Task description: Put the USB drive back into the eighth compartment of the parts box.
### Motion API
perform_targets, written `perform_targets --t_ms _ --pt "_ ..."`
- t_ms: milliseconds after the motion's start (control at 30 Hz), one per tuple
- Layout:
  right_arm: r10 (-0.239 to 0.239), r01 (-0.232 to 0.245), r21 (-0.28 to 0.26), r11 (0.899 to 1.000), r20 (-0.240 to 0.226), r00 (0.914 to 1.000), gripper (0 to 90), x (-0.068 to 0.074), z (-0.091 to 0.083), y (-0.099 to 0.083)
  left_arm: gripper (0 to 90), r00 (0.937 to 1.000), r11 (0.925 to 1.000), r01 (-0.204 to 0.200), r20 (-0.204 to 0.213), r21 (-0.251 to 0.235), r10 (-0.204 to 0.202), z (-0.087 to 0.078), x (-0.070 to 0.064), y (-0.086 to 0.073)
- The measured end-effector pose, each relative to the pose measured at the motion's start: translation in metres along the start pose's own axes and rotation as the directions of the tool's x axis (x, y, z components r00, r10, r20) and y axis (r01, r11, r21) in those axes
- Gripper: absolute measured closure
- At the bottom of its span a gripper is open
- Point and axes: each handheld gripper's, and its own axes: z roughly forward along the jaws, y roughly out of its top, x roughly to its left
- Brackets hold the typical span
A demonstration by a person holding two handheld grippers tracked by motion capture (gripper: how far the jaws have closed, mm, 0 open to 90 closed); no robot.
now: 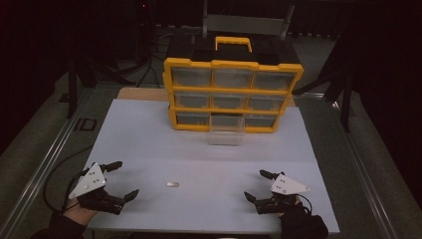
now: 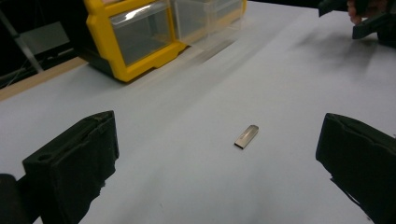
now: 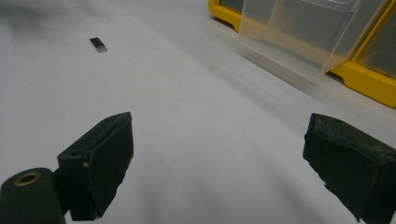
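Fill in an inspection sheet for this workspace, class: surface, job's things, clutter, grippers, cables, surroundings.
Surface: white board on a table, unmarked.
Job's things: yellow drawer cabinet at the far edge, bottom middle drawer pulled out; small metal piece lying flat near the front.
Clutter: nothing seen.
Grippers: left gripper and right gripper open, holding nothing, either side of the piece.
Cables: one loops from the left gripper.
Surroundings: dark; stands behind.

High view: above your side, facing forward and down on the whole table (image 1: 149,129). Your gripper views sit low, close to the sheet, each looking along its own jaws. All three share the cabinet (image 1: 233,94) (image 2: 135,37) (image 3: 373,70) and metal piece (image 1: 172,184) (image 2: 246,136) (image 3: 98,44).
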Motion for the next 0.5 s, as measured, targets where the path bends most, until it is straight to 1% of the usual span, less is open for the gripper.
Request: perform_targets --t_ms 33,100,233,333,433,500 --pt "0.0 0.0 0.0 1.0 0.0 1.0 9.0 0.0 0.0 0.0 0.6 1.0 1.0 0.0 0.0 0.0 0.0 0.0 0.0 0.0" --pt "0.01 -0.01 0.002 1.0 -0.003 1.0 9.0 0.0 0.0 0.0 0.6 0.9998 0.9999 -0.009 0.015 0.012 0.008 0.002 0.001 0.006" --pt "0.0 0.0 0.001 1.0 -0.007 1.0 9.0 0.0 0.0 0.0 0.6 0.9985 0.9996 -0.02 0.052 0.023 0.018 0.007 0.0 0.015" --pt "0.005 -0.005 -0.001 1.0 -0.008 1.0 9.0 0.001 0.0 0.0 0.6 0.9969 0.9989 -0.035 0.071 0.032 0.032 0.012 -0.001 0.022" --pt "0.007 -0.007 -0.003 1.0 -0.011 0.9999 9.0 0.001 0.0 0.001 0.6 0.9959 0.9985 -0.043 0.081 0.034 0.04 0.015 -0.001 0.026" --pt "0.015 -0.015 -0.002 1.0 -0.014 0.9998 9.0 0.001 0.001 0.0 0.6 0.9941 0.9973 -0.06 0.093 0.042 0.056 0.02 -0.001 0.033"
